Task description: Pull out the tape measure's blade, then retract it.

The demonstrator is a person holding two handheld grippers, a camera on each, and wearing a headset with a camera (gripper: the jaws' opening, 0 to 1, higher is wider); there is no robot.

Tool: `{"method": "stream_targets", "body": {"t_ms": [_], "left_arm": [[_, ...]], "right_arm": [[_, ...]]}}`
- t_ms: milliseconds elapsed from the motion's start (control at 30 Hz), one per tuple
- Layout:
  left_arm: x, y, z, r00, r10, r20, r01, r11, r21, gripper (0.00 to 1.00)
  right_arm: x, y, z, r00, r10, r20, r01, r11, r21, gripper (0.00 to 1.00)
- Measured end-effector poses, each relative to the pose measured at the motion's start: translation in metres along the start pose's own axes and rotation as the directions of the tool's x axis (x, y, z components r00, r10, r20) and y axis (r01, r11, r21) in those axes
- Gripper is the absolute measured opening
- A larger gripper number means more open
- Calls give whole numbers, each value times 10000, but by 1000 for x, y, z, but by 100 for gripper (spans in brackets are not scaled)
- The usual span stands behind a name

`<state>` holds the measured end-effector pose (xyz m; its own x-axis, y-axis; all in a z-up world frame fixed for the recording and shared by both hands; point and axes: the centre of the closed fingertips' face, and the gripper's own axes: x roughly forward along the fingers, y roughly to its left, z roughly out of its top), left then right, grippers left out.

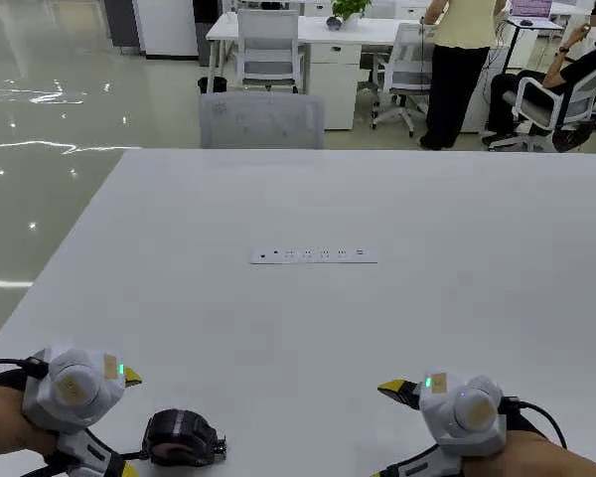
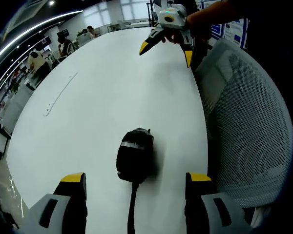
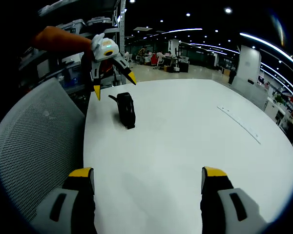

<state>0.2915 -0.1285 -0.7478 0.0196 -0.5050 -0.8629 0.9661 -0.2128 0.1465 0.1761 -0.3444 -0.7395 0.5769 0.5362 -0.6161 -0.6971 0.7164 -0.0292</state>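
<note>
A white counter [image 1: 308, 199] in an open office carries the tape [image 2: 135, 156] near its front edge, at the lower left of the head view, with no blade drawn out. The left gripper [image 1: 129, 423] holds its yellow-tipped fingers [image 2: 73, 178] wide apart on either side of the tape without touching it, seemingly lined up to close on the case. The right gripper [image 1: 385, 431] hovers at the lower right, well apart from the tape, its fingers [image 3: 214, 172] likewise spread and empty, probably kept free to take the blade's end.
</note>
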Motion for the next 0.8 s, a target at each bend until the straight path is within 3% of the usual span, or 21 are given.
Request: {"method": "stream_targets", "body": {"t_ms": [167, 267, 400, 667, 800], "left_arm": [[6, 4, 9, 9999, -113, 27, 113, 9999, 105, 76], [11, 3, 14, 9999, -163, 25, 162, 9993, 333, 72], [21, 0, 10, 9986, -253, -462, 290, 9964, 800, 51], [33, 1, 16, 9985, -231, -494, 272, 9960, 851, 49], [37, 0, 19, 9979, -350, -550, 401, 9947, 942, 43]], "right_arm": [[15, 3, 11, 9995, 308, -34, -308, 9994, -184, 92], [21, 4, 22, 9991, 348, 225, -342, 9990, -281, 93], [32, 8, 28, 9975, 612, 347, -604, 9979, -239, 92], [50, 10, 37, 9938, 1113, -12, -1108, 9885, -1030, 92], [58, 13, 43, 9917, 1285, 34, -1274, 9861, -1063, 92]]}}
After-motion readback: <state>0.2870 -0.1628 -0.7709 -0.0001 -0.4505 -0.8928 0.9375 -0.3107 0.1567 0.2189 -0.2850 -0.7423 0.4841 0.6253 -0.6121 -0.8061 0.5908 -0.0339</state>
